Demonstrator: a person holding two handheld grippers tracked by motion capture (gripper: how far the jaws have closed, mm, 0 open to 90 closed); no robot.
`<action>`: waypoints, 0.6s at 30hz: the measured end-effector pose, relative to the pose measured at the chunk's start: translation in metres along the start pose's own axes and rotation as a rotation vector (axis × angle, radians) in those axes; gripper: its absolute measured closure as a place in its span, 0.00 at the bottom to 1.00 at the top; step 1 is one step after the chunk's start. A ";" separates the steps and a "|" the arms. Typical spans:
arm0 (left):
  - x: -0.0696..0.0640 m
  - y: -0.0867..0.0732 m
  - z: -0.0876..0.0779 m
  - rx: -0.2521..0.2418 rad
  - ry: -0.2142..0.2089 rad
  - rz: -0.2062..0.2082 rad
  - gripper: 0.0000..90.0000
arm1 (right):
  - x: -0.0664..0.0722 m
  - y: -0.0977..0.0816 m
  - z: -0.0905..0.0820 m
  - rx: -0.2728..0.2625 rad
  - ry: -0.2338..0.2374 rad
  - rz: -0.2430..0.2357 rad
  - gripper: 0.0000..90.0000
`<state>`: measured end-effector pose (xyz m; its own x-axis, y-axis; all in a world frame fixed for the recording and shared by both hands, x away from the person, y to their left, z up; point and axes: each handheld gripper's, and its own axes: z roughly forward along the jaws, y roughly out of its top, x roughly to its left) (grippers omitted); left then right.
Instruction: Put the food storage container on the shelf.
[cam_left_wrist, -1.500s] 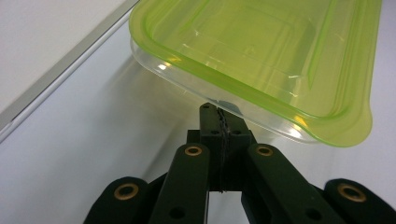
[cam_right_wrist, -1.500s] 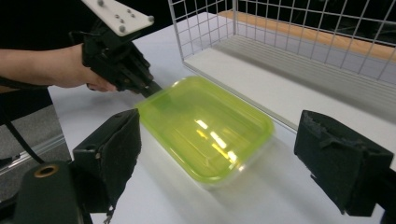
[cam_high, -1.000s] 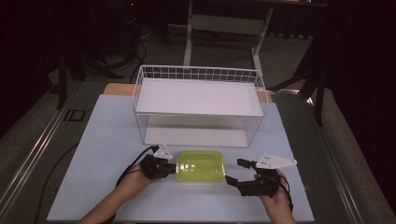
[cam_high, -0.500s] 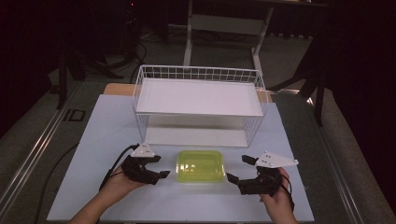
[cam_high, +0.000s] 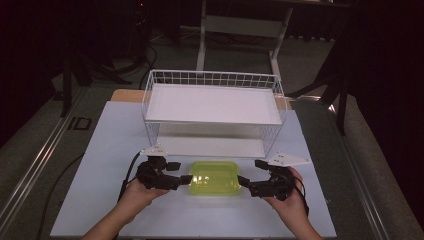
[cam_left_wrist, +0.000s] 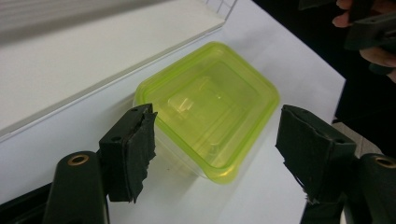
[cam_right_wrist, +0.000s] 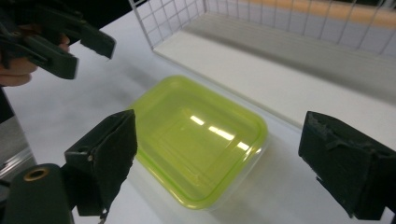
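1. Since a second ago, my left gripper (cam_high: 176, 174) has let go of the green container (cam_high: 215, 177): it was clamped on the container's left end then, pulled back to the left half a second ago, and is now coming in toward that end again.
2. Its jaws were opening within the last second and are now standing spread, with the container's near corner lying between them in the left gripper view (cam_left_wrist: 212, 140) but no pad pressing on it.
3. My right gripper (cam_high: 251, 176) is hovering just beside the container's right end, jaws spread as wide as they go, pinching nothing; in the right gripper view (cam_right_wrist: 212, 158) the container (cam_right_wrist: 198, 137) is sitting between the two pads, untouched.
4. The container is resting flat on the white table sheet (cam_high: 100, 150), near the front edge, just in front of the wire basket shelf (cam_high: 212, 102), which is standing at the far side.
5. I am judging that the container is now set down and free, and that both grippers are lining up at its two ends for a fresh two-handed grasp.
6. For writing, I am reading "ID" (cam_high: 80, 123) on the dark table surface at the left; the container is showing no label that I can make out.
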<state>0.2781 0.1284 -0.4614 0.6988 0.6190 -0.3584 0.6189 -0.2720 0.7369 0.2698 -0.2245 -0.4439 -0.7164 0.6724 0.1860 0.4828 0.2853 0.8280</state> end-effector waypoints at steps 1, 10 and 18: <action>0.001 0.000 0.003 0.007 0.001 -0.010 0.32 | -0.001 0.000 0.002 0.006 -0.011 0.006 0.13; 0.007 -0.001 0.029 0.049 0.029 -0.163 0.32 | -0.009 -0.003 0.021 0.083 -0.009 0.083 0.16; 0.020 -0.008 0.042 0.079 0.024 -0.264 0.34 | -0.018 -0.012 0.039 0.154 -0.006 0.226 0.24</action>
<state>0.3016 0.1119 -0.4985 0.5016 0.6934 -0.5173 0.8050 -0.1551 0.5726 0.2971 -0.2133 -0.4777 -0.5793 0.7344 0.3535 0.7014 0.2282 0.6753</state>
